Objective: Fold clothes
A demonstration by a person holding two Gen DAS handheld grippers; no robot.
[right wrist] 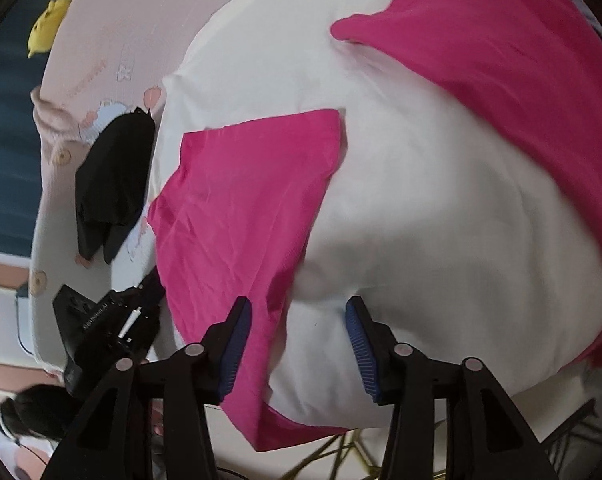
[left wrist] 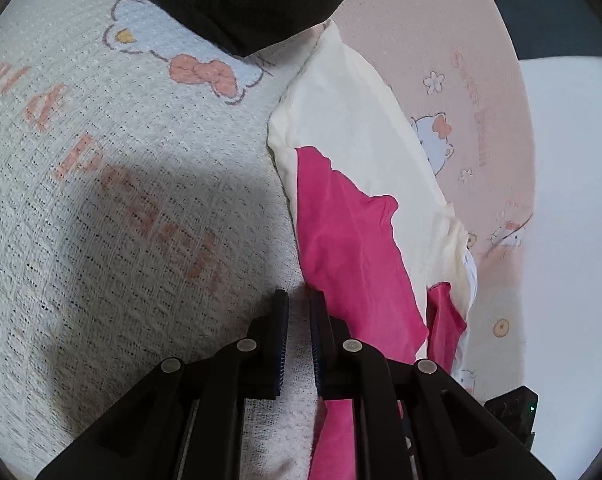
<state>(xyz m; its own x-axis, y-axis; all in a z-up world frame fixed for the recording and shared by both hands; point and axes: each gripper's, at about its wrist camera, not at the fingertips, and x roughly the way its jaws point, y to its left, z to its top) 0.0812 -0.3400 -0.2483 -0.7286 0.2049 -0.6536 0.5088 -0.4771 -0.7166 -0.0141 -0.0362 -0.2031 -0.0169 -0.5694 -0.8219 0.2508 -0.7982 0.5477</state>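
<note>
The left gripper (left wrist: pixel 299 300) hovers low over a white waffle-knit blanket (left wrist: pixel 101 208) printed with a cartoon cat and pink lettering. Its fingers stand nearly together with a narrow gap, and nothing is visibly held between them. Just to its right lies the cream and magenta garment (left wrist: pixel 341 184), its magenta panel touching the right finger's side. Ahead of the tool sits a black garment (left wrist: pixel 261 4), and beyond the cream cloth a pink printed sheet (left wrist: pixel 461 60).

The right gripper (right wrist: pixel 299 312) has its blue-padded fingers (right wrist: pixel 237 344) spread wide apart, empty, poised over the same garment (right wrist: pixel 421 200). A magenta sleeve (right wrist: pixel 241 200) lies under the left finger; cream cloth fills the space ahead. Far left of the tool, the black garment (right wrist: pixel 113 176) rests on the pink sheet (right wrist: pixel 113 40).
</note>
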